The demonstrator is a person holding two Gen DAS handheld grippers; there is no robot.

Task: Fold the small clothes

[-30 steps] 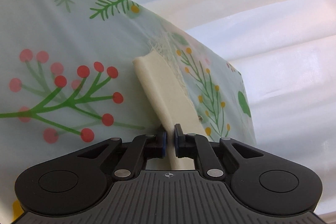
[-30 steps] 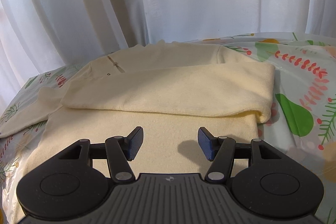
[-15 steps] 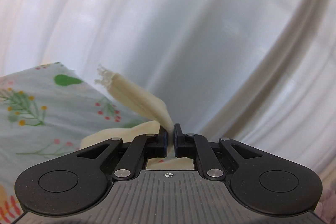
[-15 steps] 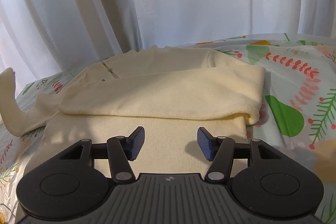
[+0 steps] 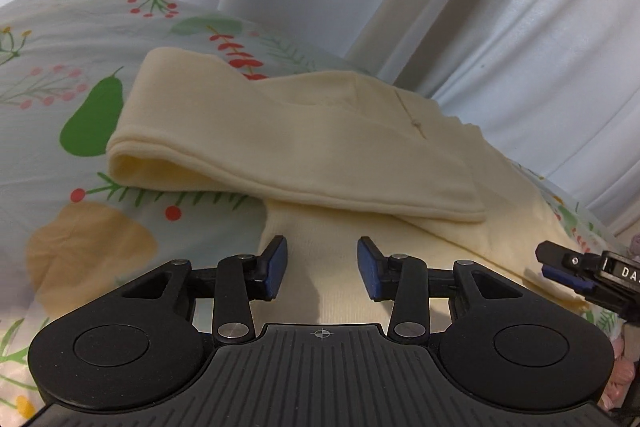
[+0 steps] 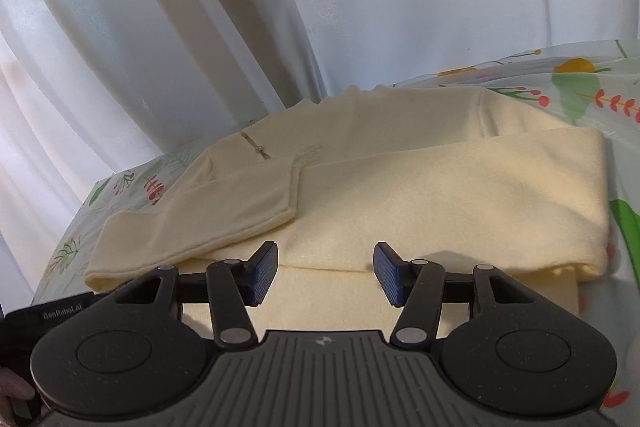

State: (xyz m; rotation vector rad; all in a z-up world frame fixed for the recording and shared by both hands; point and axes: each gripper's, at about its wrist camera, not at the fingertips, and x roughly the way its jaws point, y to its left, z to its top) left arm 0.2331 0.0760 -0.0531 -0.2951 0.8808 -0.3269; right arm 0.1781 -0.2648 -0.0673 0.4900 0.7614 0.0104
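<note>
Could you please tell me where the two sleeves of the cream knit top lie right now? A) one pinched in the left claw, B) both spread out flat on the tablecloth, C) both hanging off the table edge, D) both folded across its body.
D: both sleeves lie folded across the cream knit top; the left claw holds nothing.

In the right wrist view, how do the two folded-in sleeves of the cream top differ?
The right-side sleeve reaches across most of the cream top; the left-side sleeve covers only its own side. The left-side sleeve's cuff lies on top of the right-side sleeve's end, not under it. Both are the same cream fabric, folded in across the body.
</note>
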